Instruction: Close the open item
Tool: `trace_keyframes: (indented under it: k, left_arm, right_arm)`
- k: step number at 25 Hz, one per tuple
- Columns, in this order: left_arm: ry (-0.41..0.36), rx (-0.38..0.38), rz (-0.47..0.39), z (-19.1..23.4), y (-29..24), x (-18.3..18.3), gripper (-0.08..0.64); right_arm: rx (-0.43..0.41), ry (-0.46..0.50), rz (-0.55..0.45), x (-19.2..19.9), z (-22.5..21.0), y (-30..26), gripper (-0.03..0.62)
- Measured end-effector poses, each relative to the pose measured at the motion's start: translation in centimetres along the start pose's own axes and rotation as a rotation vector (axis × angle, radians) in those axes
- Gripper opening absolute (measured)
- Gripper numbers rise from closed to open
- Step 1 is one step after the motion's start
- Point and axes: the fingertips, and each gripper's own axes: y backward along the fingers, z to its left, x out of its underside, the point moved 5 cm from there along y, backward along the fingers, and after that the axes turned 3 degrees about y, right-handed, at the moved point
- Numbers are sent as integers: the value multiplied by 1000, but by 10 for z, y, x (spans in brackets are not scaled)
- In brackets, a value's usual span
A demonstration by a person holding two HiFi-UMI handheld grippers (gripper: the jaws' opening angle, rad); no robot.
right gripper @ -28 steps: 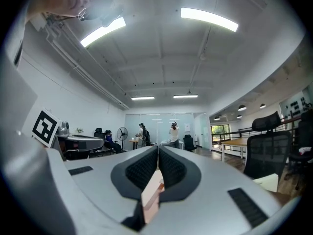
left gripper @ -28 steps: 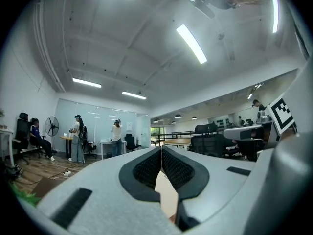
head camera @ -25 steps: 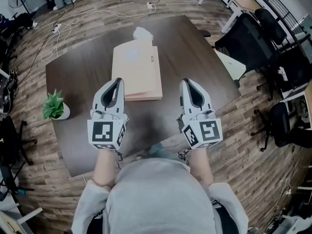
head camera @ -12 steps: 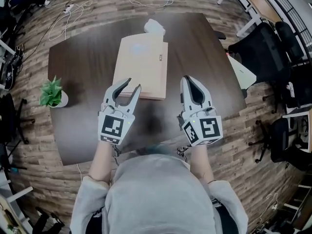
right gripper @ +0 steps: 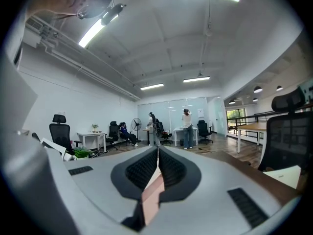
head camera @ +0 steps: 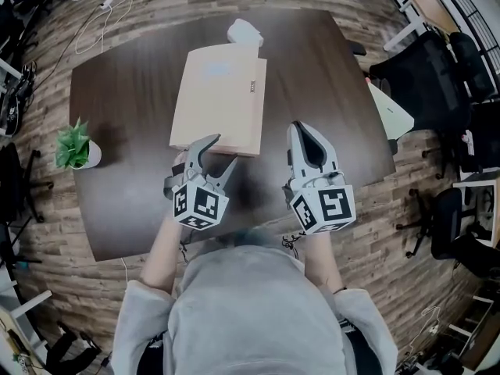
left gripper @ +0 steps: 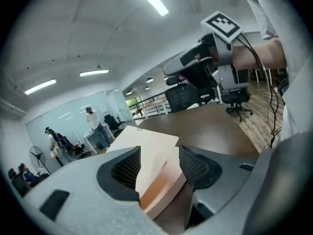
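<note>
A flat beige case (head camera: 219, 92) lies on the dark table (head camera: 125, 84); its thin pale lid rests over a thicker base (left gripper: 164, 187). My left gripper (head camera: 221, 153) hangs low at the case's near edge, rolled to one side. Its jaws have just been opening and now stand wide. In the left gripper view (left gripper: 160, 158) the case's near corner (left gripper: 151, 146) shows between the jaws, and neither pad touches it. My right gripper (head camera: 301, 128) hovers to the right of the case, shut with nothing in it (right gripper: 158, 153).
A crumpled white object (head camera: 244, 31) lies at the case's far end. A small potted plant (head camera: 74, 148) stands at the table's left edge. Office chairs (head camera: 426, 61) crowd the right side, and cables (head camera: 117, 6) run over the wooden floor beyond the table.
The left gripper's jaws went from shut to wide open while it sank, rolled, and came up to the case's near edge. The right gripper shifted slightly and stayed shut.
</note>
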Motion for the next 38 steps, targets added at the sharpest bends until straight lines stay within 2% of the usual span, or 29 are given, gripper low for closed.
trace_keyframes:
  k: [11, 13, 16, 18, 24, 27, 30, 38]
  left_arm:
    - [-185, -151, 104, -6, -35, 14, 222]
    - [-197, -177, 111, -6, -37, 15, 218]
    - [-171, -202, 94, -6, -35, 11, 104]
    - [-144, -206, 90, -6, -34, 8, 89]
    - [50, -101, 133, -4, -43, 9, 40]
    - [116, -45, 173, -7, -53, 10, 29]
    - [122, -6, 234, -11, -62, 13, 28]
    - [28, 82, 390, -25, -78, 21, 29]
  right_arm:
    - [-8, -3, 38, 14, -17, 0, 14]
    - [-7, -4, 38, 15, -21, 1, 14]
    - [-9, -6, 36, 15, -27, 2, 14]
    - [-11, -8, 34, 15, -29, 2, 14]
    - [-20, -7, 27, 15, -33, 2, 14]
    - [-21, -9, 24, 14, -37, 3, 14]
    - [-23, -11, 22, 14, -41, 3, 14]
    - [-34, -14, 14, 13, -50, 2, 14]
